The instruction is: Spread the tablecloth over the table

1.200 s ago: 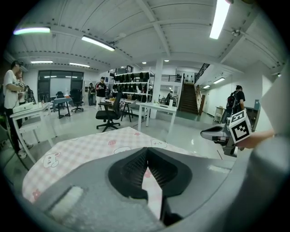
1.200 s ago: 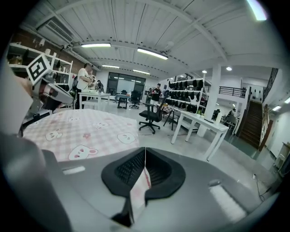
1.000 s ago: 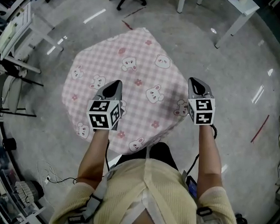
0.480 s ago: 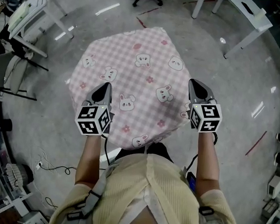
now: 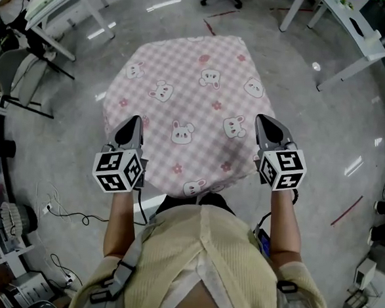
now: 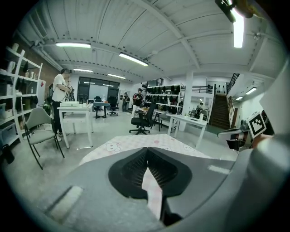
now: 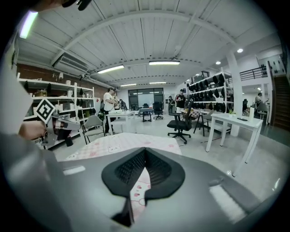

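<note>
Head view: both hands had slid outward. The left gripper [image 5: 132, 123] was now at the tablecloth's [image 5: 191, 84] left edge and the right gripper [image 5: 264, 122] at its right, with the cloth covering the bench. Left gripper view: jaws closed, cloth underneath. Right gripper view: same, so I figured the smoothing was nearly done.

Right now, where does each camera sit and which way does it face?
Head view: on the head, steeply down at tablecloth; torso, arms, left claw, right claw show.
Left gripper view: on left claw, forward over tablecloth; its shut jaws show.
Right gripper view: on right claw, likewise; shut jaws show.
Shared: all three see the tablecloth.
</note>
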The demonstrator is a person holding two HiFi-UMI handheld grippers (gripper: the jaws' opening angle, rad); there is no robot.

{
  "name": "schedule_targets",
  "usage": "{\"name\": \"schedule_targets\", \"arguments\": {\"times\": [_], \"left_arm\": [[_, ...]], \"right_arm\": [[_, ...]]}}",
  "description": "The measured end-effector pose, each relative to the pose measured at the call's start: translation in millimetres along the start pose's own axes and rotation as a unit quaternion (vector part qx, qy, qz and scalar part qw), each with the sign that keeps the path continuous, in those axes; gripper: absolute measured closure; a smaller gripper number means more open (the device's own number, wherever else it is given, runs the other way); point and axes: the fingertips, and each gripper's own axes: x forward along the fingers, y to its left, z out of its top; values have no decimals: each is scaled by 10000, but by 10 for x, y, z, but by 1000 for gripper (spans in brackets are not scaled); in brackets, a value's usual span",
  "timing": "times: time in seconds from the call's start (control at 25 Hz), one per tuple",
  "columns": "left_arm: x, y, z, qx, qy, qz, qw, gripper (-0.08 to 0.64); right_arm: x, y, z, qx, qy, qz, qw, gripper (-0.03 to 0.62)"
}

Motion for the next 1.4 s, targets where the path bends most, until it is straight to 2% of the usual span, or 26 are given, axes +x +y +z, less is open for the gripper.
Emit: {"name": "schedule_targets", "arguments": {"times": [0.36, 0.6, 0.92, 1.24, 1.4], "left_arm": [[-317, 167, -148, -191, -39, 424, 9989, 554], [-428, 131, -269, -251, 48, 491, 9985, 554], [-438, 167, -227, -313, -24, 532, 9981, 554], [-405, 325, -179, -308, -61, 681, 9972, 554], [-391, 313, -239, -166, 3, 648, 9978, 555]], "right_arm": [[30, 304, 98, 9, -178, 428, 9989, 589], [69, 426, 93, -23, -298, 536, 9981, 589], [146, 614, 74, -115, -214, 796, 9965, 589], [198, 560, -78, 54, 16, 662, 9978, 589], [205, 570, -140, 55, 77, 689, 9976, 589]]}}
